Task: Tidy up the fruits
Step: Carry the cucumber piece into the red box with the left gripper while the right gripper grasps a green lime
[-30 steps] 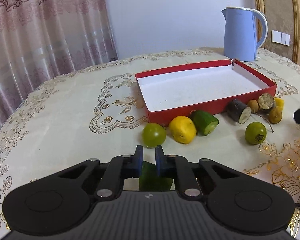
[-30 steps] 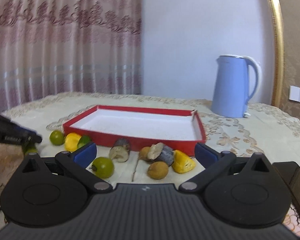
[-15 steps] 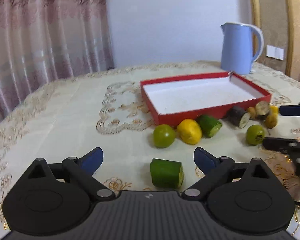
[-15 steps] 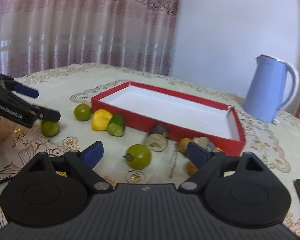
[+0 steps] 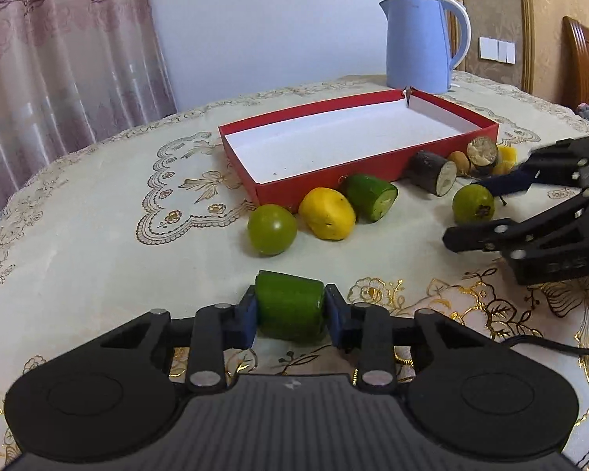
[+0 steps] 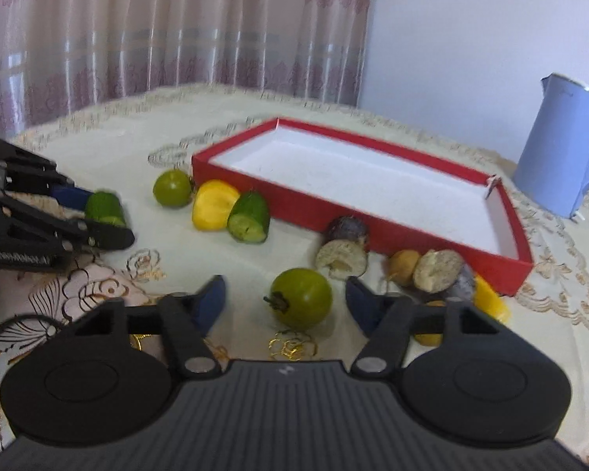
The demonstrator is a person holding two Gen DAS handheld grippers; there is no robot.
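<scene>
Fruits are scattered on the counter (image 5: 98,212) along the near wall of the red tray (image 5: 373,167), whose white floor is seen bare in both views. A green cucumber piece (image 5: 289,311) is pinched between the blue pads of the left tongs (image 5: 290,316); the grip is shown head-on in the left wrist view, while in the right wrist view only its side is seen at the far left (image 6: 105,207). A round green fruit (image 6: 301,298) lies between the fingers of the right tongs (image 6: 284,300), which are closing but are not yet touching it; its stem is shown only in the right wrist view. In the left wrist view these tongs are seen from the side, with the fruit (image 5: 473,205) just beyond them. Another green fruit (image 5: 271,229), a yellow piece (image 5: 326,214) and a second cucumber piece (image 5: 371,197) are lined up beside the tray. A blue kettle (image 5: 420,45) stands behind it.
</scene>
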